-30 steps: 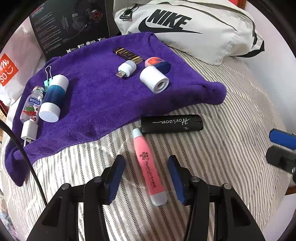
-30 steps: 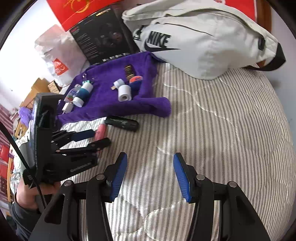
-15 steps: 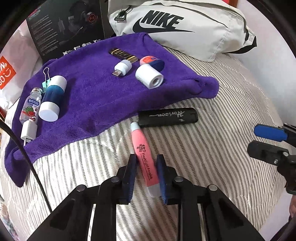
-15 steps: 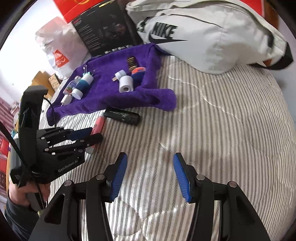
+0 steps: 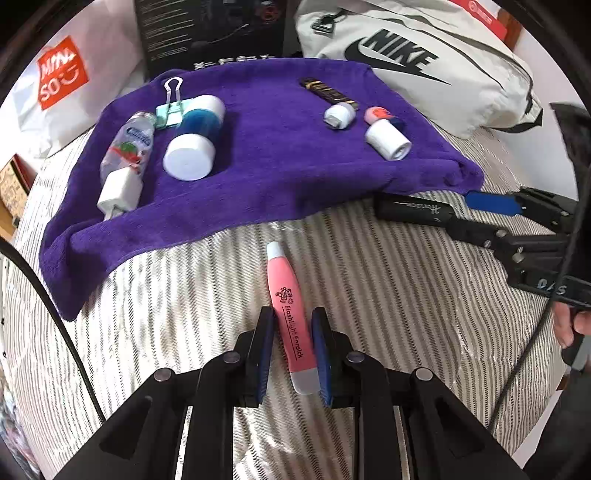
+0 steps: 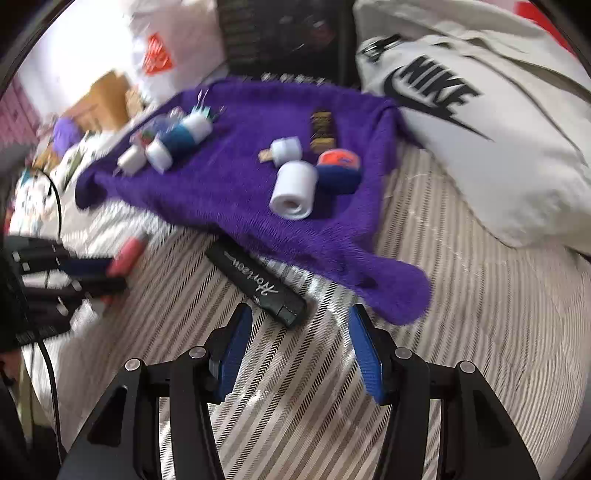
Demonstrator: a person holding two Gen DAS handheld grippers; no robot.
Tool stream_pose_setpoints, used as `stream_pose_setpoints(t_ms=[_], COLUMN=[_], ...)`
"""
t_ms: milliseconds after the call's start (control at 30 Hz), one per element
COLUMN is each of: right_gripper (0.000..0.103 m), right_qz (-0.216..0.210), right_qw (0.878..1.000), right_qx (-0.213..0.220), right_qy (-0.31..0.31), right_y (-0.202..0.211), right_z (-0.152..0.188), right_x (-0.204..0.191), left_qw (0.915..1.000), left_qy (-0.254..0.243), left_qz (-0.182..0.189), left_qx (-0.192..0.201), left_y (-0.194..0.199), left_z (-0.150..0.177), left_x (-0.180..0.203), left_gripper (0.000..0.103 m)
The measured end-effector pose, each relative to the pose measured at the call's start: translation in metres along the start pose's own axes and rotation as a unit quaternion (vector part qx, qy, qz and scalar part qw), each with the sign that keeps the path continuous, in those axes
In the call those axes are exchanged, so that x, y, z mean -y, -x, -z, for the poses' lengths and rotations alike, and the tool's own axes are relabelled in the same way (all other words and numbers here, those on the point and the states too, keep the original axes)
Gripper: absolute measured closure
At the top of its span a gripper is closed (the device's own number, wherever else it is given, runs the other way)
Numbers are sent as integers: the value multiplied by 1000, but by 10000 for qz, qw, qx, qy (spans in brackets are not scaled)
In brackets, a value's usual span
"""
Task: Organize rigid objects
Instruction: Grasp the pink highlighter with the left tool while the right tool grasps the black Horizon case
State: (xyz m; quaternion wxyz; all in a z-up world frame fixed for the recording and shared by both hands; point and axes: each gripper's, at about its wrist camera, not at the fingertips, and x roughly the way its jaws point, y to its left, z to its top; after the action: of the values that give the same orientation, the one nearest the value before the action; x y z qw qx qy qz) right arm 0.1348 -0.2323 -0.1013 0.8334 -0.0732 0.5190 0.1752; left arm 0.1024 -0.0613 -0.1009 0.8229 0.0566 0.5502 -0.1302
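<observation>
Pink flashlight earpick (image 5: 293,325) — slim tapered tube, pale caps at both ends, black lettering; lies over striped bedding (image 5: 388,295), clamped between left gripper (image 5: 293,350) pads. Right gripper (image 6: 301,354) — fingers spread, empty, just short of black Horizon stick (image 6: 255,282) beside purple towel (image 5: 266,155).

A home bedroom: the work surface is a striped quilted mattress (image 5: 388,295), soft and dimpled, with a purple towel (image 5: 266,162) spread on it. At its head lie a white Nike bag (image 5: 424,62), a Miniso shopping bag (image 5: 62,74) and a black product box (image 5: 210,29); cardboard boxes (image 6: 107,99) clutter the room beyond
</observation>
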Motion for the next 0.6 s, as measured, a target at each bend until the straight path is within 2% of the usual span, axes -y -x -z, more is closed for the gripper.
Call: stream_pose_setpoints(t_ms=[133, 333, 400, 467, 600], right_gripper=[43, 43, 56, 61, 61], right_qz=[132, 82, -26, -104, -234], right_qw=[9988, 9964, 9969, 9976, 9967], right_qx=[43, 165, 115, 11, -183], right_qy=[471, 822, 773, 684, 752], right_y=[-10, -20, -17, -14, -9], right_z=[-2, -12, -12, -8, -1], right_x=[-12, -31, -30, -31, -44], left_qw=[9999, 9994, 9992, 9991, 9989], left_qy=[103, 243, 271, 279, 283], left_qz=[84, 246, 272, 308, 333], left_qx=[24, 77, 93, 113, 144], left_y=[-1, -1, -1, -1, 1], left_z=[0, 6, 8, 9, 13], left_x=[-8, -21, -24, -26, -28], left_gripper=[83, 82, 82, 82, 82])
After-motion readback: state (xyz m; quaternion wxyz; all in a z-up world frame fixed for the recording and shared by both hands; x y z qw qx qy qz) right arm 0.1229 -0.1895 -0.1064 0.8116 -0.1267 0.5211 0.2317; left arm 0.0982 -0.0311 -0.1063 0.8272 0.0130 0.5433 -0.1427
